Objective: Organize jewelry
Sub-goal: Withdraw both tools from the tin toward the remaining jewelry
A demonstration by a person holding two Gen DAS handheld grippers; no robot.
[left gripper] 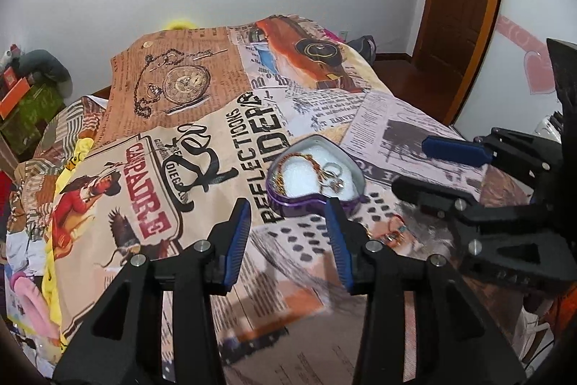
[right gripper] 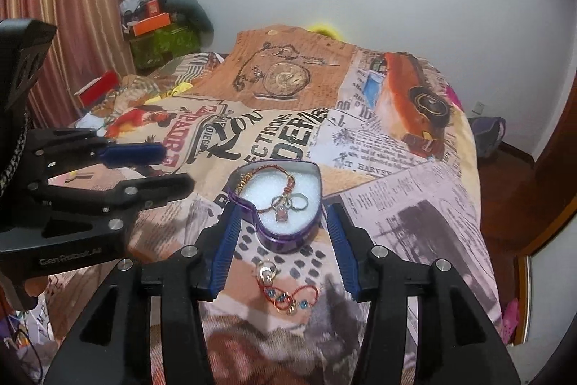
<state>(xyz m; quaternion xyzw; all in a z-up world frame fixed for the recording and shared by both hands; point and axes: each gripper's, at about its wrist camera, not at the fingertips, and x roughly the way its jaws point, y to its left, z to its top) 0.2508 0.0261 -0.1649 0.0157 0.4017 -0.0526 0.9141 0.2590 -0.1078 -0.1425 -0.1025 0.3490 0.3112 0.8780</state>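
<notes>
Clearly the red bracelet [right gripper: 285, 294] is light, limp and snag-prone on the bed [right gripper: 414, 204], just before the heart tin [right gripper: 288, 237]. Pinching its ring cluster seems best. Both the right tool [right gripper: 285, 240] and left tool [left gripper: 288, 237] gape wide, empty.

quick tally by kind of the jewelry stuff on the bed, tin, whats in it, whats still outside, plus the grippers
Heart-shaped purple tin: 1
Beaded chain in the tin: 1
Silver rings in the tin: about 2, they overlap so the count is unsure
Red cord bracelet with rings and blue beads, on the bedspread outside the tin: 1
Grippers, both open: 2, left gripper, right gripper
Total: about 7
</notes>
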